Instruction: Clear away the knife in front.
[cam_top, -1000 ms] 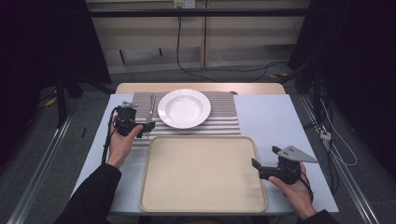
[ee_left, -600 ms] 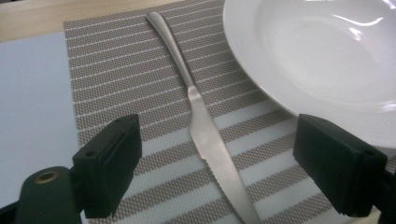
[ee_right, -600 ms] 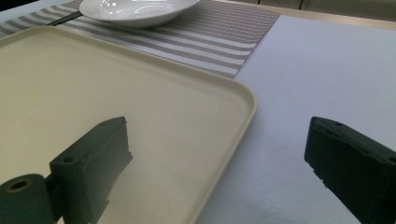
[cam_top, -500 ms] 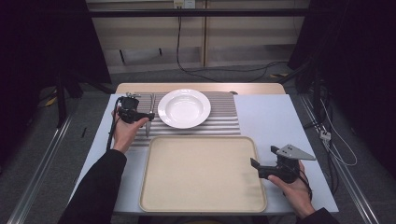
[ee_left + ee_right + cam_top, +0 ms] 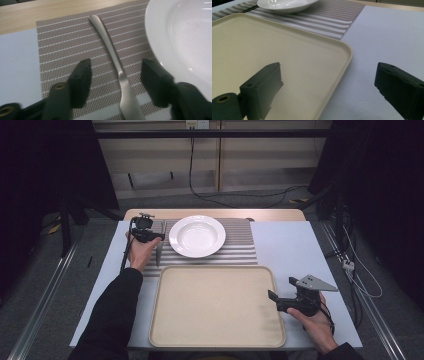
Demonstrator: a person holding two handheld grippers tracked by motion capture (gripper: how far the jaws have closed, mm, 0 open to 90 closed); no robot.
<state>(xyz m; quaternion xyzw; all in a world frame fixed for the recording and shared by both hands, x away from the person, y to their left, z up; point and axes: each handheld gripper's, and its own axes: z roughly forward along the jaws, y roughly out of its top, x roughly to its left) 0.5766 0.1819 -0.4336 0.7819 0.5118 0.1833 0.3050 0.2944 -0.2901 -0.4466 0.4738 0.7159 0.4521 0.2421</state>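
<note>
My left gripper [image 5: 116, 82] has been closing round the fork [image 5: 117, 72], not pinching it; the plate [image 5: 197, 236] and tray [image 5: 215, 305] hold nothing; my right gripper [image 5: 332, 92] gapes wide, holding nothing.

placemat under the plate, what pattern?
Brown-grey weave with white stripes on the placemat; left gripper view shows it best.

Matte silver utensil [image 5: 117, 67], lying flat on striped placemat [image 5: 62, 50], beside plate [image 5: 180, 37]
</note>
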